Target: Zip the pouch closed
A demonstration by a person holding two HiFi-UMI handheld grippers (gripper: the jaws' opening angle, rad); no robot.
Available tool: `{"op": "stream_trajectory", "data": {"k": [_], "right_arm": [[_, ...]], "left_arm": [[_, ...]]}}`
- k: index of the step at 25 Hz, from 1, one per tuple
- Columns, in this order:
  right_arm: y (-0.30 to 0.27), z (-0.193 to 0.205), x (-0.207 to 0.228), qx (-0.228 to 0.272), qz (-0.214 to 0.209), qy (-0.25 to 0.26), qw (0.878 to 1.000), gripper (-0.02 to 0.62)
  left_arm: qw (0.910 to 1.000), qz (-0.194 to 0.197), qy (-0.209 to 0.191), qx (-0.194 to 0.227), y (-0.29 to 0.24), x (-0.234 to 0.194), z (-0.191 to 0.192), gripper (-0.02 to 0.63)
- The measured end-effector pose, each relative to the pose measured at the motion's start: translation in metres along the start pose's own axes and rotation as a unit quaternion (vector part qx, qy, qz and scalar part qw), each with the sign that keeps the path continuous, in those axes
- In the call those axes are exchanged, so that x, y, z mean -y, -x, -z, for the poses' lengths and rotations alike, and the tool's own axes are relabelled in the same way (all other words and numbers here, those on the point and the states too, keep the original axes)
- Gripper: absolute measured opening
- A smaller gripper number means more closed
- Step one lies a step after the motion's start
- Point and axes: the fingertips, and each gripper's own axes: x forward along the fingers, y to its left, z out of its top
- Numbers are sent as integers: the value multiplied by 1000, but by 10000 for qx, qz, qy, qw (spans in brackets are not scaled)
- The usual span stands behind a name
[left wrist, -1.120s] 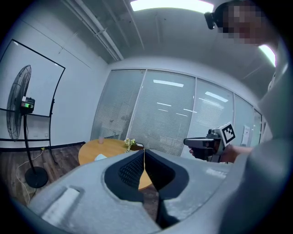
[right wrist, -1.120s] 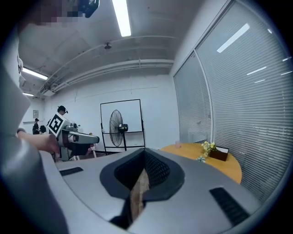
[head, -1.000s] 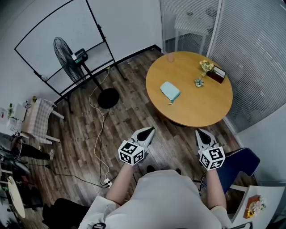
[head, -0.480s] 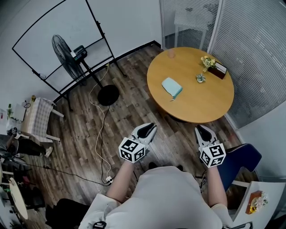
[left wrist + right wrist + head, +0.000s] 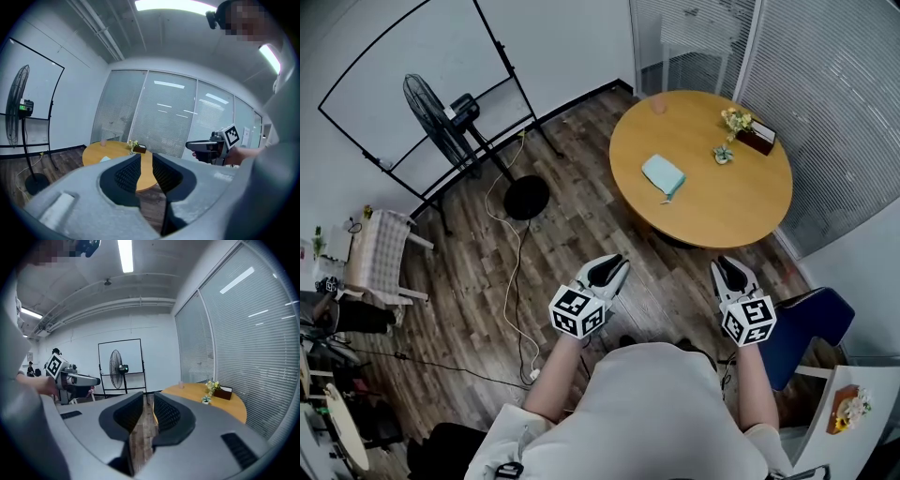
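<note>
Barely parted and empty, your left hand-held gripper (image 5: 607, 269) and right hand-held gripper (image 5: 728, 272) hover over plank floor (image 5: 581, 216) near the round desk (image 5: 741, 211) bearing the pouch (image 5: 663, 175).

Round wooden table (image 5: 741, 202) bearing pink cup (image 5: 660, 104), small potted plant (image 5: 724, 154) and brown box of yellow flowers (image 5: 755, 139); black pedestal fan (image 5: 428, 107), framed whiteboard (image 5: 403, 66), blue chair (image 5: 806, 323), checked chair (image 5: 380, 255), white cable (image 5: 517, 281) on wood floor (image 5: 581, 220)
</note>
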Motion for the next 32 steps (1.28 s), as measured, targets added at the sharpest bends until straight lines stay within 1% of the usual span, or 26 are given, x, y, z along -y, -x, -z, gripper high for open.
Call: {"op": "stream_trajectory", "data": {"k": [6, 13, 17, 23, 29, 32], "right_arm": [[0, 4, -13, -19, 167, -1, 9999, 63], [-7, 7, -9, -87, 255, -44, 9996, 63], [-18, 11, 8, -147, 202, -84, 9997, 63], [-51, 11, 38, -254, -12, -96, 9996, 63], [-89, 5, 83, -338, -214, -103, 9991, 63], [-110, 10, 112, -370, -338, -101, 9987, 63]], "left_arm": [[9999, 146, -32, -58, 9, -7, 5, 74], [9997, 209, 17, -106, 3, -14, 8, 74], [9997, 184, 61, -154, -16, -17, 12, 74], [9998, 47, 146, -160, -54, -30, 7, 74], [9995, -80, 215, -206, -105, -45, -1, 74], [9993, -138, 229, -252, -138, -52, 4, 74]]}}
